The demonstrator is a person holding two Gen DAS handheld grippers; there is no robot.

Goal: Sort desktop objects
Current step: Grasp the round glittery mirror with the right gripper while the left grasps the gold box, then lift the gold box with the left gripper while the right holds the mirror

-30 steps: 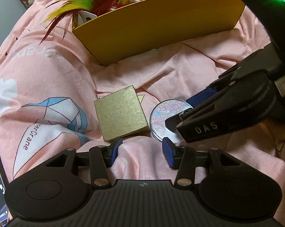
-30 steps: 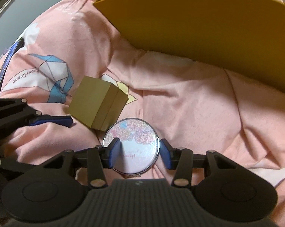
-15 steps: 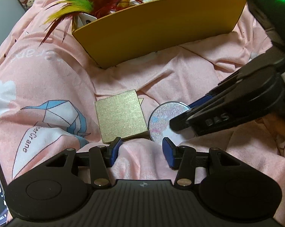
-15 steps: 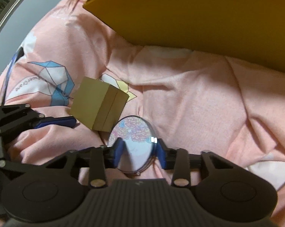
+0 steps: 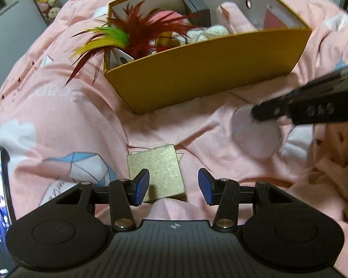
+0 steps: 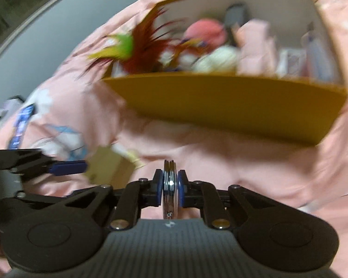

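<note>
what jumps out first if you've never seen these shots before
The bright feather toy, red with green and yellow tips, spills over the left end of the open yellow box packed with odds and ends. Nearer, the right gripper is closing on a round compact mirror held edge-on, while a gold square box lies on the pink bedsheet.

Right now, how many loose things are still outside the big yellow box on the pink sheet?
2. A small gold box lies on the sheet between the left gripper's open jaws. A round compact mirror is clamped edge-on in the right gripper's closing jaws. Folds may hide more.
</note>
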